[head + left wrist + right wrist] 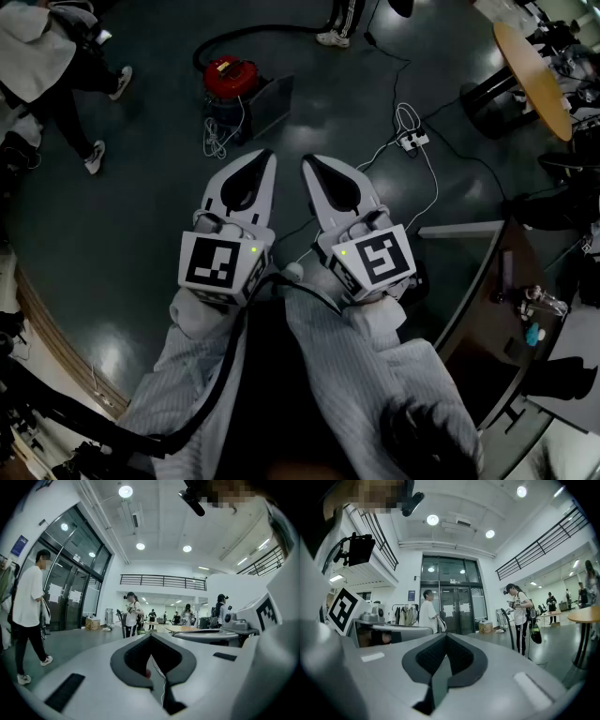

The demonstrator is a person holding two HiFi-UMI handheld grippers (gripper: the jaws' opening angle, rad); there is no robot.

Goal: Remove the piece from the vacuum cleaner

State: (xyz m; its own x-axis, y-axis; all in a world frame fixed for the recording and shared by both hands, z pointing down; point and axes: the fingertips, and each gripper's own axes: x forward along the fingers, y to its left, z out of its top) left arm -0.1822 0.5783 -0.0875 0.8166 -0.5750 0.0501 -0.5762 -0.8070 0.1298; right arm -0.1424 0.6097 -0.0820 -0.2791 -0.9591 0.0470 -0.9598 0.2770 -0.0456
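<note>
A red canister vacuum cleaner point(230, 77) sits on the dark floor ahead, with a black hose point(272, 31) curving off its top and a dark flat panel point(269, 101) leaning at its right. A coiled white cable point(217, 139) lies in front of it. My left gripper point(268, 156) and right gripper point(307, 162) are held side by side well short of the vacuum, tips pointing toward it. Both are shut with nothing between the jaws. The left gripper view shows its jaws point(151, 637) closed; the right gripper view shows the same point(446, 637).
A white power strip point(413, 141) with trailing cords lies on the floor at the right. A round wooden table point(532, 66) stands at the top right, a desk edge point(469, 230) at the right. People stand at the top left point(94, 155) and top point(333, 37).
</note>
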